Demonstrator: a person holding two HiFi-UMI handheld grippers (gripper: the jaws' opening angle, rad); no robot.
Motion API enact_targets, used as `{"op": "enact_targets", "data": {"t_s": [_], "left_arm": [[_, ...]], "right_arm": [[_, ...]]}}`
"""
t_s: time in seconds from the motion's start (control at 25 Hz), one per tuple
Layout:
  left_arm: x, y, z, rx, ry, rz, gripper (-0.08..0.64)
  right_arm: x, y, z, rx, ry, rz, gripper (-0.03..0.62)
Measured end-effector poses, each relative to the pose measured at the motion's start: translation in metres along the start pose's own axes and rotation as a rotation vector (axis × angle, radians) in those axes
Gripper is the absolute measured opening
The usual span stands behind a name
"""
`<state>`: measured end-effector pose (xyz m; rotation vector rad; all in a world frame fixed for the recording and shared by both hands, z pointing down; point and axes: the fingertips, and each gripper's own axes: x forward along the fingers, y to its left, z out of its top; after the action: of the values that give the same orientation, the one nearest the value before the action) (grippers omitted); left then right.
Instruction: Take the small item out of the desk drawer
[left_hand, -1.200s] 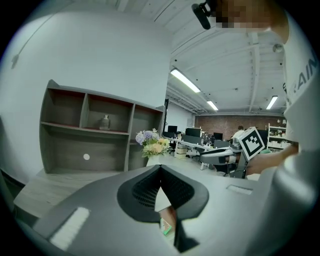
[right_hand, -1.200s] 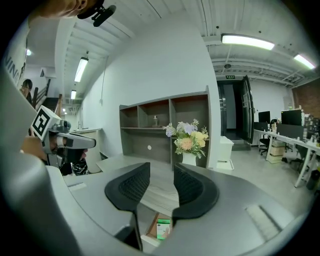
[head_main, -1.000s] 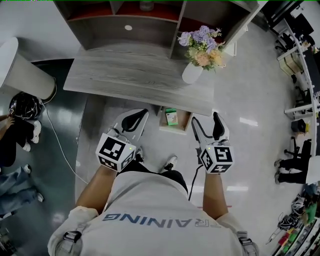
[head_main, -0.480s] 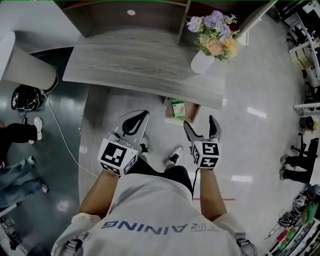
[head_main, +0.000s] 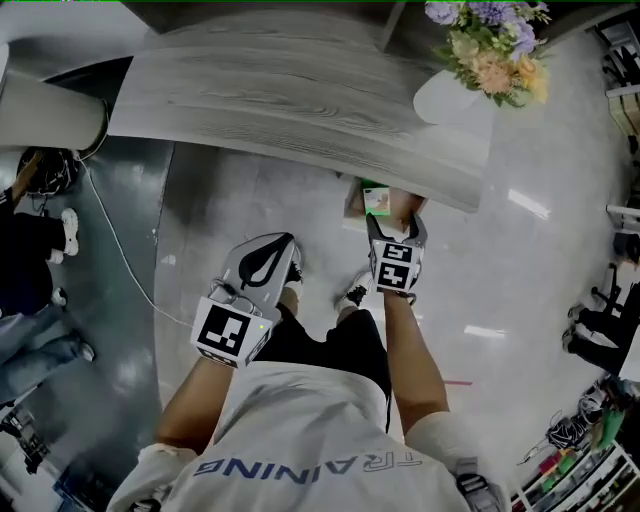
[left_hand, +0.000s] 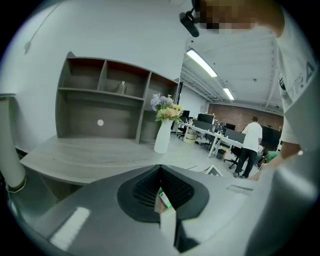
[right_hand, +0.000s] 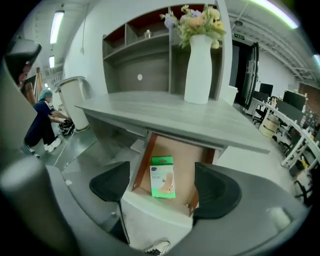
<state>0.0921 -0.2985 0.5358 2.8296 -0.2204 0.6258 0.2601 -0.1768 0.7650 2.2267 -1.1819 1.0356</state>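
Observation:
A small green and white box (right_hand: 163, 183) lies flat in the open drawer (right_hand: 155, 206) under the front edge of the grey desk (right_hand: 165, 117). My right gripper (right_hand: 163, 186) points down at the drawer. Its jaws are spread to either side of the box and closing, with nothing between the pads. From the head view the right gripper (head_main: 397, 228) hovers at the drawer's (head_main: 352, 205) front, just short of the box (head_main: 377, 199). My left gripper (head_main: 270, 262) hangs back to the left, shut and empty, and the left gripper view shows its pads (left_hand: 150, 190) pressed together.
A white vase of flowers (right_hand: 199, 62) stands on the desk's right part, in front of a shelf unit (right_hand: 145, 55). A white cylinder (head_main: 45, 120) and a floor cable (head_main: 120, 270) are on the left. A person (right_hand: 42, 122) bends there. My shoes (head_main: 352, 293) are below the drawer.
My right gripper has moved forward and up to the drawer's front. The left gripper stayed back and shut. The desk has slid nearer in the head view.

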Motion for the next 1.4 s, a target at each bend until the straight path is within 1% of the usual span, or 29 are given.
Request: {"op": "enact_targets", "data": {"t_s": [0.08,0.2,0.32,0.52,0.6,0.8,0.84,0.92,0.96,1.08,1.24,1.4], "left_arm": [[0.006,0.005,-0.014,-0.015,0.021,0.007,0.000],[0.015,0.005,-0.031,-0.045,0.049,-0.002,0.000],[0.020,0.009,-0.044,-0.072,0.061,-0.002,0.000],[0.015,0.018,-0.066,-0.088,0.092,0.020,0.000],[0.011,0.020,-0.071,-0.095,0.095,0.033,0.000],[0.002,0.025,-0.078,-0.118,0.102,0.060,0.000],[0.001,0.025,-0.077,-0.118,0.099,0.065,0.000],[-0.001,0.025,-0.076,-0.109,0.099,0.071,0.000],[-0.002,0.023,-0.077,-0.101,0.107,0.070,0.000],[-0.005,0.015,-0.077,-0.094,0.143,0.060,0.000],[-0.008,0.003,-0.068,-0.086,0.123,0.041,0.000],[-0.012,-0.013,-0.038,-0.042,0.085,0.015,0.000]], "right_arm": [[0.028,0.004,-0.011,-0.004,0.036,-0.002,0.419],[0.060,0.006,-0.026,-0.011,0.072,-0.015,0.419],[0.088,0.006,-0.038,-0.026,0.106,-0.035,0.419],[0.117,-0.001,-0.060,-0.064,0.194,-0.110,0.419],[0.122,-0.001,-0.066,-0.071,0.214,-0.117,0.417],[0.125,0.003,-0.069,-0.070,0.212,-0.108,0.389],[0.125,0.004,-0.069,-0.069,0.212,-0.110,0.377],[0.123,0.003,-0.068,-0.074,0.211,-0.120,0.326],[0.122,0.002,-0.067,-0.077,0.209,-0.124,0.313],[0.112,0.000,-0.055,-0.080,0.175,-0.131,0.308],[0.088,0.004,-0.043,-0.083,0.134,-0.114,0.308],[0.050,0.015,-0.043,-0.102,0.111,-0.074,0.308]]}}
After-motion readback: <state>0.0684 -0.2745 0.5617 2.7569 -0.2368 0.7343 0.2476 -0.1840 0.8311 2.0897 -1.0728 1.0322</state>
